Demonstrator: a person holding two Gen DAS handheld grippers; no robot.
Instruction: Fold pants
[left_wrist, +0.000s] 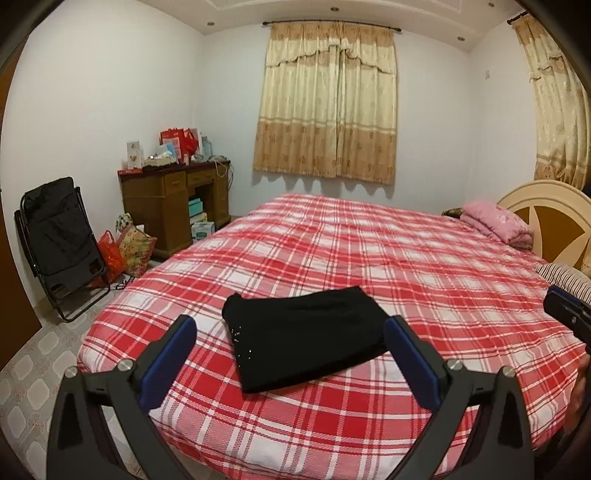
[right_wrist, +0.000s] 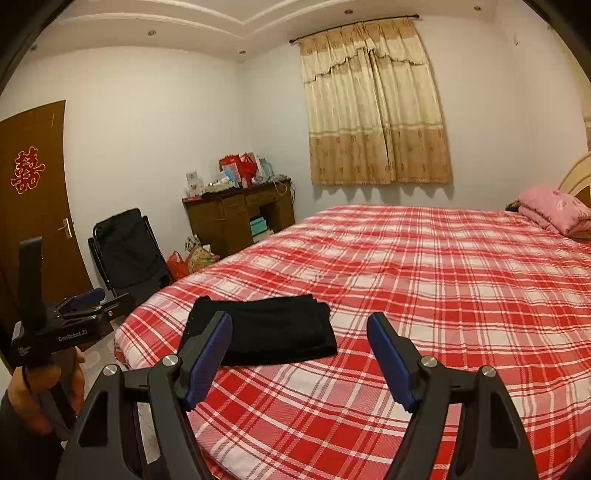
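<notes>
Black pants (left_wrist: 303, 336) lie folded into a compact rectangle near the foot corner of a bed with a red and white plaid sheet (left_wrist: 369, 258). My left gripper (left_wrist: 291, 325) hovers over the bed's near edge, open, with nothing between its blue pads (left_wrist: 402, 343); the pants lie beyond and between the fingers. In the right wrist view the folded pants (right_wrist: 266, 328) sit ahead to the left. My right gripper (right_wrist: 300, 321) is open and empty above the sheet (right_wrist: 406, 277). The left gripper's body (right_wrist: 70, 321) shows at that view's left edge, held by a hand.
A pink folded quilt (left_wrist: 498, 225) and a striped pillow (left_wrist: 565, 277) lie by the headboard (left_wrist: 554, 218). Left of the bed stand a black folding chair (left_wrist: 59, 243), bags (left_wrist: 129, 251) on the tiled floor and a cluttered wooden desk (left_wrist: 173, 203). A brown door (right_wrist: 33, 199) is at left.
</notes>
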